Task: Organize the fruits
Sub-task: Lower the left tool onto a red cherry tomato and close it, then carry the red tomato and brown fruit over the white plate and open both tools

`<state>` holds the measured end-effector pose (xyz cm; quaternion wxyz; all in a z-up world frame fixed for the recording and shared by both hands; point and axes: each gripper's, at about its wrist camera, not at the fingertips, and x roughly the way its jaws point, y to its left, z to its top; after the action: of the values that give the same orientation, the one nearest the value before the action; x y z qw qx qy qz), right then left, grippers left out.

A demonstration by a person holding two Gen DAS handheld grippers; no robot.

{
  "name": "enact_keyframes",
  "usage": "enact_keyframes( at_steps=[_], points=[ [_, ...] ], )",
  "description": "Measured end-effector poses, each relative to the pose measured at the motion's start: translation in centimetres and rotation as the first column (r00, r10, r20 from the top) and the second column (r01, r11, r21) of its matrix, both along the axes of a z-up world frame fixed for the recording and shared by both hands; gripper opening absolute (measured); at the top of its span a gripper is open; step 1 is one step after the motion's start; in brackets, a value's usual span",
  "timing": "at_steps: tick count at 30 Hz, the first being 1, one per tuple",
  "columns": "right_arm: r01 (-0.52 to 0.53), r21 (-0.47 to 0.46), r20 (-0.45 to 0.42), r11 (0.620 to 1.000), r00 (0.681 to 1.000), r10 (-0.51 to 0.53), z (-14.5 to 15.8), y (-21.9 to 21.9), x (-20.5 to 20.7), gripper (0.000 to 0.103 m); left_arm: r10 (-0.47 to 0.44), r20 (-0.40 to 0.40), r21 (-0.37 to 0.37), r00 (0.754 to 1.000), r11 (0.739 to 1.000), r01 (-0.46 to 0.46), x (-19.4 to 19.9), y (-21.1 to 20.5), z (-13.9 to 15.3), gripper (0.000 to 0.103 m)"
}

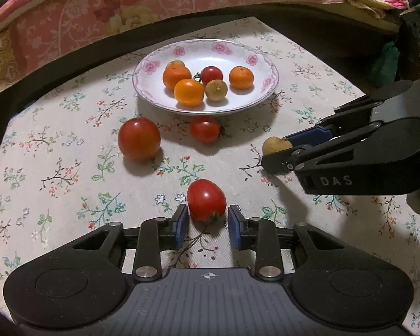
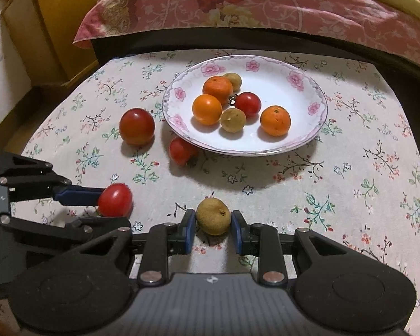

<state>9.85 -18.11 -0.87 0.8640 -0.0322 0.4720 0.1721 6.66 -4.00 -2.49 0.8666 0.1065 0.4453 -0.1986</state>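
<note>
A flowered white plate (image 1: 261, 56) (image 2: 302, 140) holds three oranges, a small tomato and two brown longans. My left gripper (image 1: 207, 218) (image 2: 109, 210) is open around a small red tomato (image 1: 205, 198) (image 2: 115, 199) on the cloth; small gaps show at both pads. My right gripper (image 2: 213, 225) (image 1: 277, 151) stands around a brown longan (image 2: 213, 216) (image 1: 275, 145) on the cloth; its pads are at the fruit's sides, with slight gaps. A big tomato (image 1: 139, 137) (image 2: 136, 126) and a smaller tomato (image 1: 204, 129) (image 2: 182, 150) lie in front of the plate.
The small table carries a floral cloth (image 1: 70, 168) (image 2: 350, 196). A bed with a pink quilt (image 1: 98, 14) (image 2: 266, 5) runs behind it. A yellow cabinet (image 2: 58, 28) stands at the far left.
</note>
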Motion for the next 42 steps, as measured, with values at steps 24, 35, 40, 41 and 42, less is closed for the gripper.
enact_keyframes(
  at_steps=[24,35,40,41,42],
  points=[
    [-0.009,-0.046,0.000,0.999,1.000,0.009,0.1,0.6,0.0,0.027,-0.005,0.018,0.006,1.000,1.000,0.005,0.6,-0.6,0.0,0.039],
    [-0.004,-0.032,0.016,0.999,1.000,0.004,1.0,0.9,0.0,0.026,0.001,0.041,-0.011,0.999,1.000,-0.001,0.7,-0.6,0.6,0.039],
    [0.008,-0.027,0.024,1.000,1.000,-0.007,1.3,0.7,0.1,0.027,0.007,0.052,-0.018,0.999,1.000,-0.006,0.9,-0.6,1.0,0.039],
    [0.010,-0.026,0.025,1.000,1.000,-0.009,1.4,0.7,0.2,0.027,0.007,0.054,-0.019,0.999,1.000,-0.006,1.0,-0.6,1.0,0.039],
    [0.011,-0.025,0.026,1.000,1.000,-0.011,1.4,0.7,0.2,0.027,0.007,0.055,-0.020,0.998,1.000,-0.006,1.0,-0.7,1.1,0.039]
  ],
)
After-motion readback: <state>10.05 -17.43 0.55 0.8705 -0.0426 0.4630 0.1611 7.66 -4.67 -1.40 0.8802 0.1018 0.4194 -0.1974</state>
